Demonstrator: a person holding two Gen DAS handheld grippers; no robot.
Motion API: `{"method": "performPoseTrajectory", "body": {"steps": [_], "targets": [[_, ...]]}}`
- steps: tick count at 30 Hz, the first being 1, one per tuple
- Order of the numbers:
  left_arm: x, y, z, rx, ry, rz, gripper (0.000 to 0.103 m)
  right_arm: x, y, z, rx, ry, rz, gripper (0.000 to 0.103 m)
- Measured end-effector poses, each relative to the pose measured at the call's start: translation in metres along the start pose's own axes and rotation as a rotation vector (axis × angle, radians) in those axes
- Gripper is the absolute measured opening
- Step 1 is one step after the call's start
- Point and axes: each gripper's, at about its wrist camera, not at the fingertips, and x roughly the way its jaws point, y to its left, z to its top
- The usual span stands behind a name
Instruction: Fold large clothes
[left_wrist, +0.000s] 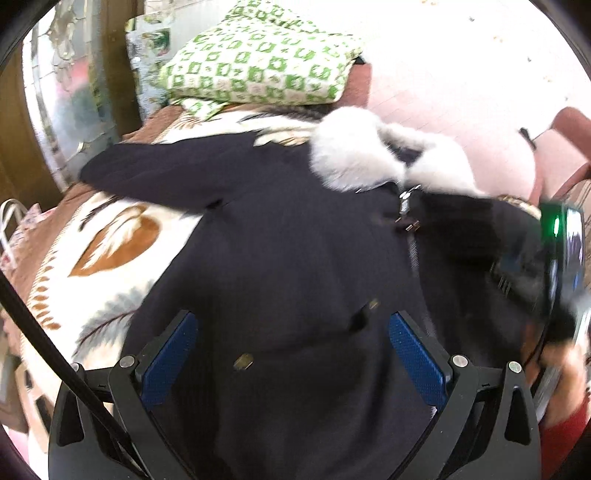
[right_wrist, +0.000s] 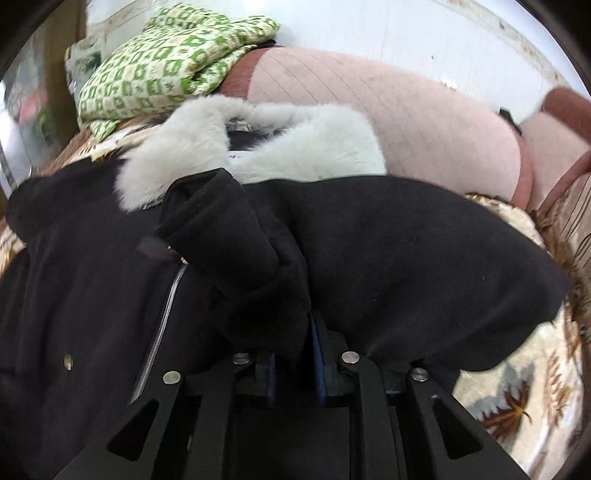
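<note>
A dark navy coat (left_wrist: 280, 240) with a pale fur collar (left_wrist: 354, 147) lies front up on a bed, its zip closed down the middle. My left gripper (left_wrist: 293, 319) hovers just above the coat's chest, its blue pads (left_wrist: 173, 354) wide apart and empty. At the right edge of that view a hand holds the right gripper's black housing (left_wrist: 557, 251) over the coat's sleeve side. In the right wrist view my right gripper (right_wrist: 295, 332) has its jaws nearly together, with a bunched fold of the coat's sleeve (right_wrist: 236, 236) between the pads, drawn over the coat (right_wrist: 406, 240) below the fur collar (right_wrist: 295, 147).
A leaf-patterned blanket (left_wrist: 110, 240) covers the bed. A green-and-white patterned pillow (left_wrist: 258, 55) lies at the head, next to a pink padded headboard (right_wrist: 424, 122). A bag with white handles (left_wrist: 14, 229) stands off the bed's left edge.
</note>
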Motion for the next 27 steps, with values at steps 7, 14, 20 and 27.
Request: {"method": "performPoseTrajectory", "body": {"steps": [7,14,20,27], "targets": [[0.018,-0.023,0.033,-0.030,0.011,-0.146,0.103,-0.028,0.024,-0.020,-0.108,-0.072,-0.055,0.041],[0.038,-0.040,0.042,-0.040,0.047,-0.241,0.103,-0.065,0.001,-0.022,-0.018,-0.234,0.106,0.090],[0.081,-0.074,0.044,0.002,0.138,-0.295,0.103,-0.078,-0.079,-0.030,0.322,-0.270,0.176,0.091],[0.103,-0.132,0.052,0.081,0.172,-0.395,0.103,-0.079,-0.154,-0.051,0.624,-0.278,0.162,0.091]]}}
